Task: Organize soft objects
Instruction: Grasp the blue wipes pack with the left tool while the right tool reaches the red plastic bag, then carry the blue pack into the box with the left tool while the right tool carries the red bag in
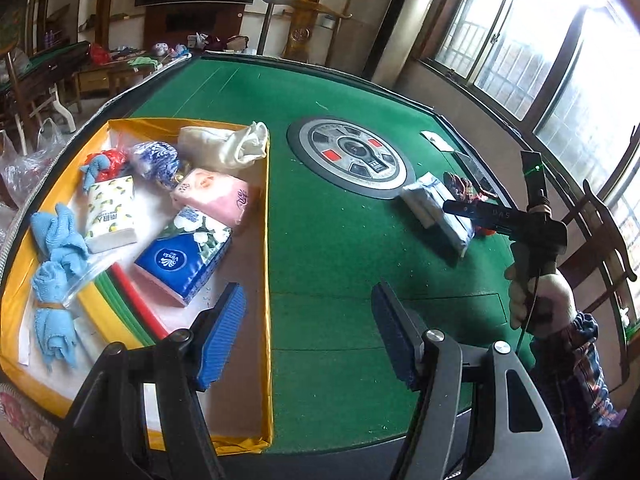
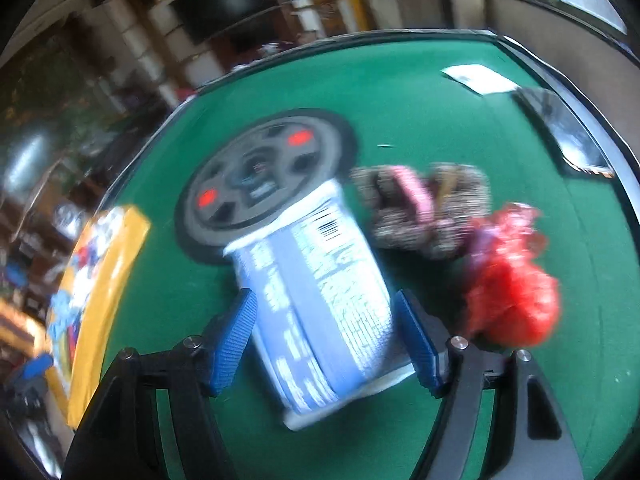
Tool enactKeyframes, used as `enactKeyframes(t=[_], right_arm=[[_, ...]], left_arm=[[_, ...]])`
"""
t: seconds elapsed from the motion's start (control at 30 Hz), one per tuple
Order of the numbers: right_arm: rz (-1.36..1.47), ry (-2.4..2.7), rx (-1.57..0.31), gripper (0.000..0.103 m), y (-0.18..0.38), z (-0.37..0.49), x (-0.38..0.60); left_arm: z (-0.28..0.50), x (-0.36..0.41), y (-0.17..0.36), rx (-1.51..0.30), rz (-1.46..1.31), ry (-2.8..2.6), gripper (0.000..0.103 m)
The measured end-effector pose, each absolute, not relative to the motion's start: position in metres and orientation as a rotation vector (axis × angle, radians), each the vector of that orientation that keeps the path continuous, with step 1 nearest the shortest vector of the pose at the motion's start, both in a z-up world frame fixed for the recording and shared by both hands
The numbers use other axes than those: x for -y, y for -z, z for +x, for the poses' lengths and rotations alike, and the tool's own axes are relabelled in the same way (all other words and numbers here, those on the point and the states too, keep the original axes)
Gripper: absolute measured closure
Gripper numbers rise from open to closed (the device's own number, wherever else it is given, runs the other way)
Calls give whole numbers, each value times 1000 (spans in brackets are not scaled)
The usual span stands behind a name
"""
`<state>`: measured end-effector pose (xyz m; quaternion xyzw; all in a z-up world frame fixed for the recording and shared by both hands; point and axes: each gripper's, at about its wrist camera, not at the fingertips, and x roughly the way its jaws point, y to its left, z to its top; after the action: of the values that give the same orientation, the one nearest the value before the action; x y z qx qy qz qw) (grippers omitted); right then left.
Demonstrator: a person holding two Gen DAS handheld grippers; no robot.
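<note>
A big green table lies under both grippers. In its middle sits a round grey dial, up ahead of the left gripper.

A yellow-edged box stands on the table, and the left gripper hangs over the box's near corner. One blue pad is above the box floor, and the other is above the green felt. Its fingers are spread apart with nothing between them.

Inside the box, ahead and to the left of that gripper, lie soft things: a blue tissue pack closest, a pink tissue pack behind it, a lemon-print tissue pack, a cream cloth bag at the far end, and light blue cloths along the left side.

The right gripper is low over a pale blue tissue pack that lies on the felt. Its fingers are spread, one on each side of the pack. The picture is blurry, so I cannot tell if the pads touch it.

Just to the right of that gripper sits a red crinkly bundle. Ahead of it is a dark speckled cloth with pink on it.
</note>
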<state>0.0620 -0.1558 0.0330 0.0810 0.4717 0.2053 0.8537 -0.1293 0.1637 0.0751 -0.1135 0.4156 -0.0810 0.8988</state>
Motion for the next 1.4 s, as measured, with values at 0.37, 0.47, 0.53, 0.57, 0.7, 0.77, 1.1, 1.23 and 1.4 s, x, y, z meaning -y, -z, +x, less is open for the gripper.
enactKeyframes(t=[0.37,0.47,0.53,0.57,0.7,0.77,1.1,1.23,1.4], right_arm=[[104,-890,-970,36,-60,-6,110],[200,-689,-904,36,-67,15,151],[328,-585,-867,35,-66,32,184],[380,-533,-843,35,-64,37,200],[562,-389,-763,34,-57,51,252],[596,-332,-753,32,-51,53,268],[639,-251,-774,30,-48,52,292],[542,-231,-814,30,-47,51,281],[434,-200,-854,30,-43,54,265]], left_arm=[[-111,-139,-67,-910,-249,241,38],[-103,-124,-67,-920,-231,271,28],[-93,-112,-67,-923,-211,288,28],[-87,-104,-66,-923,-196,290,28],[-55,-70,-59,-932,-121,323,28],[-40,-55,-54,-936,-92,341,28],[16,25,-36,-881,201,341,21],[26,49,-16,-903,322,314,15],[33,56,-13,-888,335,277,26]])
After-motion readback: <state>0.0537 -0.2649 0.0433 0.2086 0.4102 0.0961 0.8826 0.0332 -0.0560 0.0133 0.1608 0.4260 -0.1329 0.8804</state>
